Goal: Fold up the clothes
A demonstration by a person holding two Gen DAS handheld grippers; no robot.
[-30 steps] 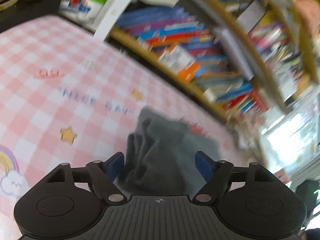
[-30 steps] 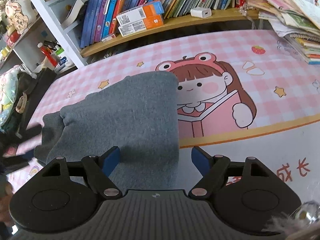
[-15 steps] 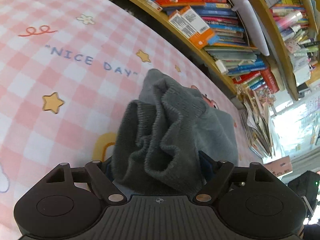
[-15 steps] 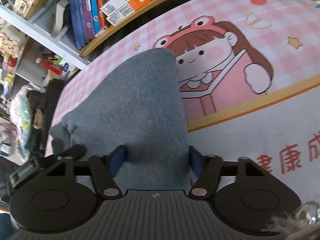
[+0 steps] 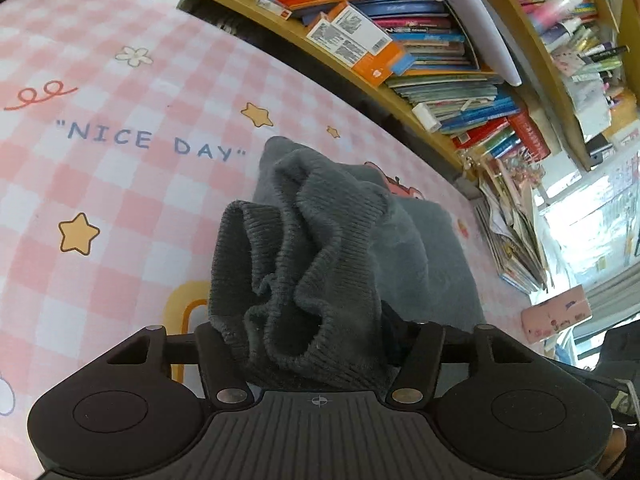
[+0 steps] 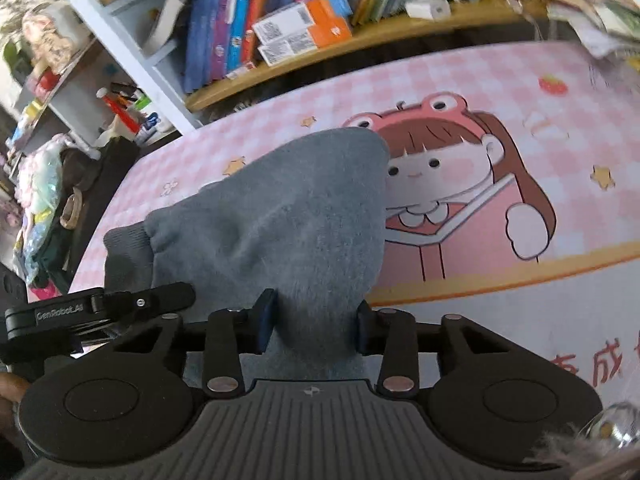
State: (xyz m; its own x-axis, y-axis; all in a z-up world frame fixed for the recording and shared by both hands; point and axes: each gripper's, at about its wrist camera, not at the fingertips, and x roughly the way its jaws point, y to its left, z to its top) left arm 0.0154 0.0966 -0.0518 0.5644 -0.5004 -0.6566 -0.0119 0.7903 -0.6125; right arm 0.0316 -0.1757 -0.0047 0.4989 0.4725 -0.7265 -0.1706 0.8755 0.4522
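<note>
Closing on bunched grey cloth, the left gripper (image 5: 312, 344) fills the bottom of the left wrist view. A ribbed cuff or hem of the grey garment (image 5: 304, 264) is crumpled in folds between its two fingers, and the cloth hides both pads, so I cannot tell whether they press it yet. The rest of the garment runs away from the gripper across a pink checked mat (image 5: 100, 200) printed with stars and the words "NICE DAY". Behind the mat, a wooden shelf (image 5: 360, 80) holds rows of books (image 5: 400, 12) and an orange box.

Seen from the right wrist, the right gripper (image 6: 310, 322) is also closing, with the near end of the garment (image 6: 280, 216) between its blue pads (image 6: 265, 312); both pads touch the cloth and pinch it narrow. The garment lies on the mat (image 6: 500, 80), just left of a printed cartoon girl (image 6: 452, 184) in a frog hat. The left gripper (image 6: 96, 312) shows at the left edge, by the ribbed end.
</note>
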